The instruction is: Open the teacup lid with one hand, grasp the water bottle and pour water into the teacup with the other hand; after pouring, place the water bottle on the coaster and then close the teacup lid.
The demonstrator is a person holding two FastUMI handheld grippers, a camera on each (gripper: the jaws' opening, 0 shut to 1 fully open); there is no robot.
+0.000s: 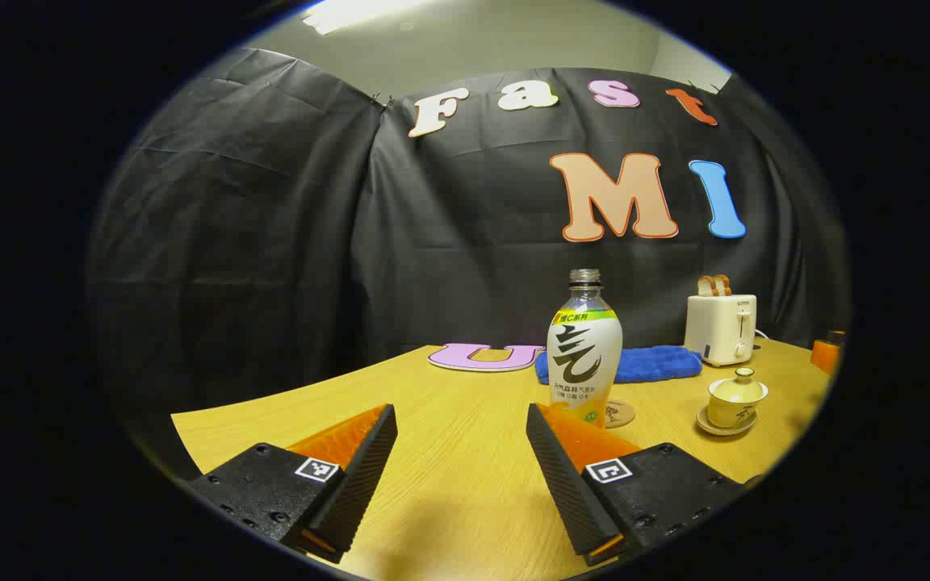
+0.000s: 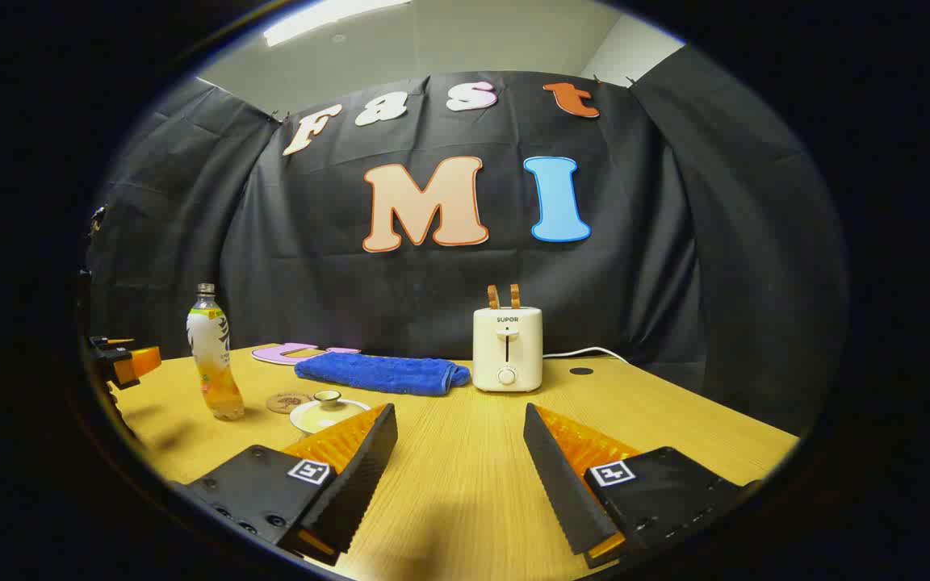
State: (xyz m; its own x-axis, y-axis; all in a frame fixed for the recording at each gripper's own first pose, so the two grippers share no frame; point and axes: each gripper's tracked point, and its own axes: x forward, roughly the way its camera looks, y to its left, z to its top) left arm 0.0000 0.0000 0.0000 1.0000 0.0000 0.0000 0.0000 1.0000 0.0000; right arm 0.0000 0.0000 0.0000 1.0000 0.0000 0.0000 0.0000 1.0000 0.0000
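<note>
An uncapped water bottle (image 1: 584, 351) with a white, green and orange label stands upright on the wooden table, just beyond my open left gripper (image 1: 461, 428) and right of its centre. A round brown coaster (image 1: 618, 412) lies right behind the bottle. A cream teacup with its lid (image 1: 737, 397) on sits on a saucer further right. In the right gripper view, the lidded teacup (image 2: 328, 411) sits just past the left finger of my open right gripper (image 2: 459, 426), with the coaster (image 2: 289, 402) and bottle (image 2: 213, 355) to its left. The left gripper (image 2: 122, 361) pokes in at the far left edge.
A white toaster (image 2: 507, 349) holding two bread slices stands at the back, its cord trailing right. A folded blue towel (image 2: 380, 374) lies in front of the wall beside a purple letter cutout (image 1: 485, 356) lying flat. An orange object (image 1: 825, 353) sits at the table's right edge.
</note>
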